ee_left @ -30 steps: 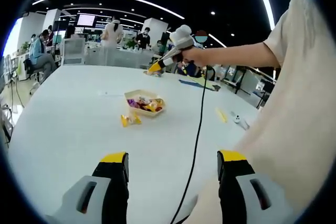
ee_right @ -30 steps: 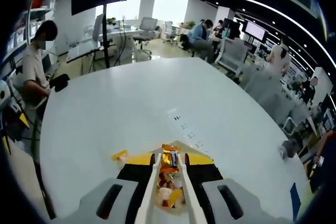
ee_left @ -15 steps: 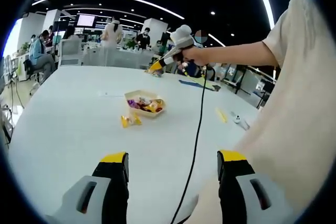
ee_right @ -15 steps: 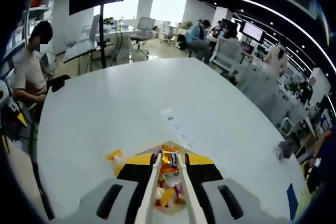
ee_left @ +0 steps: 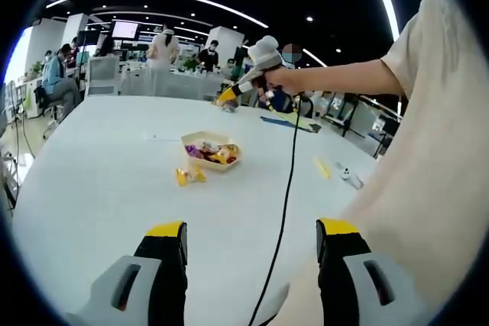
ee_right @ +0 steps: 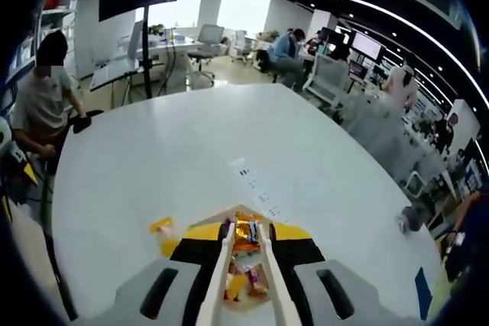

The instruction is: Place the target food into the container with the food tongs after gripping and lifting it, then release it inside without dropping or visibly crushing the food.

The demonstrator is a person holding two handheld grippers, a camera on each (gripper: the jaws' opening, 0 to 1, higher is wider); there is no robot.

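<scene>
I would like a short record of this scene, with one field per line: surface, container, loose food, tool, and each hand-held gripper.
surface: white table
container: shallow tray holding wrapped candies, on the table
loose food: yellow wrapped candy on the table beside the tray
tool: food tongs clamped in the right hand-held gripper, pinching an orange wrapped candy at the tips
left hand-held gripper: open, holding nothing, low over the table
right hand-held gripper: raised above the tray, shut on the tongs
</scene>
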